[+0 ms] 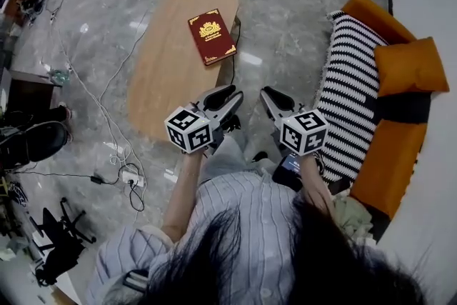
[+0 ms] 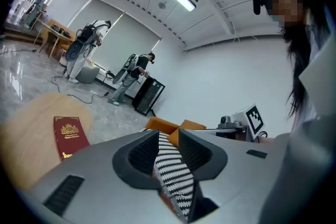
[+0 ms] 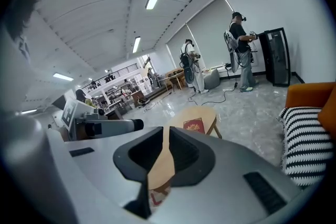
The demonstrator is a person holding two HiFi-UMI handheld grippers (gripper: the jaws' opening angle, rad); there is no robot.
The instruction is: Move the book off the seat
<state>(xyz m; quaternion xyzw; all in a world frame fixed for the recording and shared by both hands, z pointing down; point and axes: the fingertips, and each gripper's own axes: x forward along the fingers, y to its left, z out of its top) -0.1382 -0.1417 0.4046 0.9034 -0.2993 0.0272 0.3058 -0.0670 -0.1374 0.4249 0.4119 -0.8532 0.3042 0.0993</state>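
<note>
Book (image 1: 211, 37) lies closed, cover up, on wooden table (image 1: 161, 93), well apart from orange seat (image 1: 400, 146). No book visible on seat.

Step, by judgement: placement looks complete; you are at rest.

You hold both grippers close to your body, between table and seat.
- Left gripper (image 1: 231, 95): fingers slightly parted, nothing between.
- Right gripper (image 1: 268, 95): fingers clenched together, empty.

Next move: none needed beyond checking seat.

Hard to see: striped blanket (image 1: 350, 96) covers most of seat. Your arm and hair hide near end of seat.
</note>
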